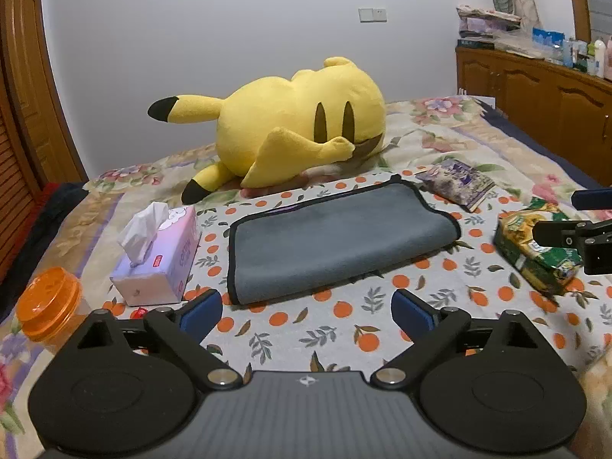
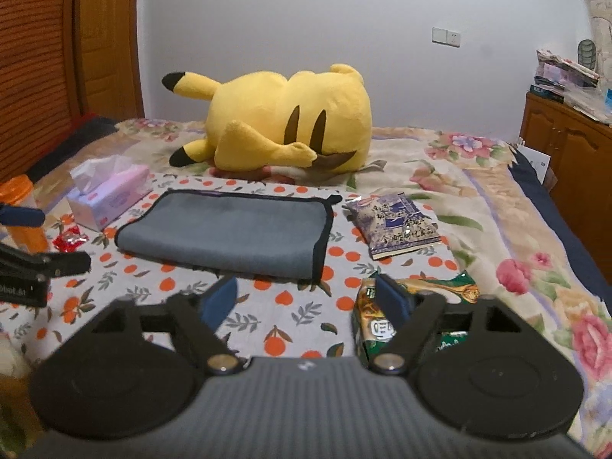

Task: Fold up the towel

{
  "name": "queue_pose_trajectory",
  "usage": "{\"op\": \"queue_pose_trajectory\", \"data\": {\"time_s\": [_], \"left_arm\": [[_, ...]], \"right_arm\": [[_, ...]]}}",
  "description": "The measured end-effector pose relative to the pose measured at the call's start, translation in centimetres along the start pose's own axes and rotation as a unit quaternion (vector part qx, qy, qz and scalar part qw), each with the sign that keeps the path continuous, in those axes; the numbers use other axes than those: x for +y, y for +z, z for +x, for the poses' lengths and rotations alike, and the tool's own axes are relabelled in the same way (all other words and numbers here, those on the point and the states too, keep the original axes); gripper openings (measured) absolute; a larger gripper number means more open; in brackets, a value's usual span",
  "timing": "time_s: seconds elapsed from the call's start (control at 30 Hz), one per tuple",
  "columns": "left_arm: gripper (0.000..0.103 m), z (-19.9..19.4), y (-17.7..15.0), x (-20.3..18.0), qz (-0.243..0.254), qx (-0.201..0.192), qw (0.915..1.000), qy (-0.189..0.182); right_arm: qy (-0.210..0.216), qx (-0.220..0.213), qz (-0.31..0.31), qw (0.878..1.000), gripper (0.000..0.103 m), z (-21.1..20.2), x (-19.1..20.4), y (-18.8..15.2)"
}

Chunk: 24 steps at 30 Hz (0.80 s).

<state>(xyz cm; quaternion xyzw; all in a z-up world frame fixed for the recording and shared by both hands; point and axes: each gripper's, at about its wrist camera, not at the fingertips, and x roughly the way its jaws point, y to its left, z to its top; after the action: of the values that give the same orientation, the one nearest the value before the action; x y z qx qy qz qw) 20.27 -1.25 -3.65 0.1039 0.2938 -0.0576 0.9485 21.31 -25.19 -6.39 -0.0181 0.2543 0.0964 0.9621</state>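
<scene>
A grey towel with black edging lies folded on an orange-print cloth on the bed; it also shows in the right wrist view. My left gripper is open and empty, just in front of the towel's near edge. My right gripper is open and empty, in front of the towel's near right corner, its right finger over a green snack bag. The right gripper's side shows at the right edge of the left wrist view.
A yellow plush toy lies behind the towel. A pink tissue box and an orange-lidded jar are to the left. A purple snack pack and the green bag are to the right. A wooden cabinet stands far right.
</scene>
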Motion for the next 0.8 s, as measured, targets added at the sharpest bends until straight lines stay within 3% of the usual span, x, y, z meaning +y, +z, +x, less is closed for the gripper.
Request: {"op": "queue_pose_trajectory", "data": {"time_s": [0.2, 0.8], "left_arm": [[0.103, -2.5, 0.0, -0.3, -0.013, -0.005, 0.9998, -0.012], [0.103, -8.7, 0.2, -0.7, -0.025, -0.021, 0.9994, -0.006]], "right_arm": [[0.001, -0.011, -0.006, 1.0, 0.103, -2.3, 0.2, -0.1], [0.001, -0.03, 0.004, 1.0, 0.103, -7.5, 0.6, -0.9]]}}
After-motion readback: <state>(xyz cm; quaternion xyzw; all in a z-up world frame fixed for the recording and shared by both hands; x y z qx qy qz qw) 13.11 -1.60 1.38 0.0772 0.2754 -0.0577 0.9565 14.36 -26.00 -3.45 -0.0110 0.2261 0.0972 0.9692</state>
